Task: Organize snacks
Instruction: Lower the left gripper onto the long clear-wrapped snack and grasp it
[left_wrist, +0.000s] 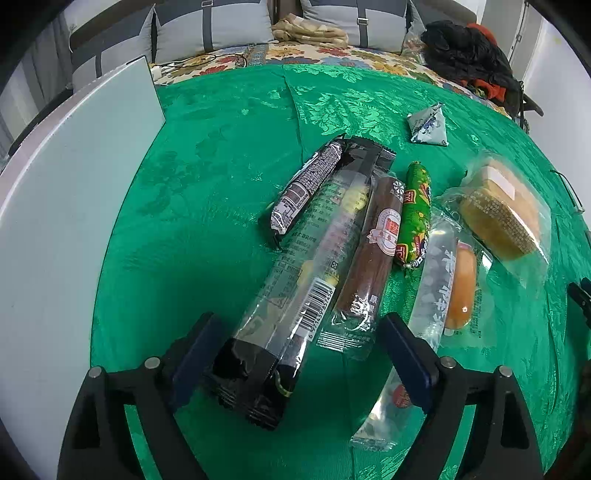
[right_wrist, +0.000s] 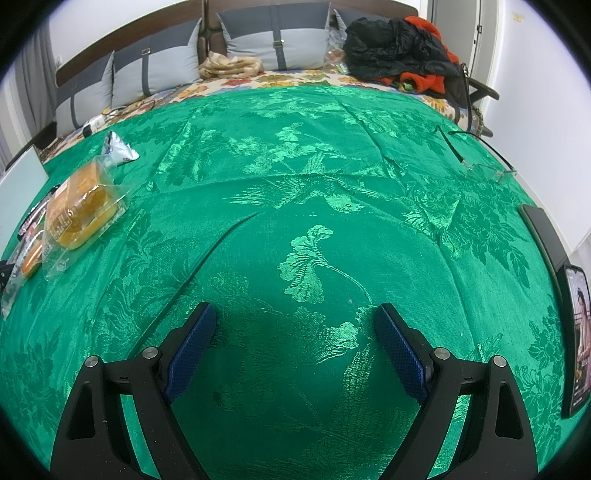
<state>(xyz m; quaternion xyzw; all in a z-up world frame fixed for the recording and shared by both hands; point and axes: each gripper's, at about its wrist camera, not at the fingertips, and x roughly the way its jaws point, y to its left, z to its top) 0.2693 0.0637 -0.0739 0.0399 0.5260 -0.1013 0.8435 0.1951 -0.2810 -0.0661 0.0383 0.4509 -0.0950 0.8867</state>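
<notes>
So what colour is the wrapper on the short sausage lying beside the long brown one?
The short sausage is green with red-and-yellow labels, clearest in the left wrist view.

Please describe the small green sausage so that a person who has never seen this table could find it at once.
On the green tablecloth, a row of long snacks lies side by side. The green sausage lies between the brown sausage stick and the long clear pack. It alone has a bright green skin with red labels, and it is shorter than both neighbours.
</notes>
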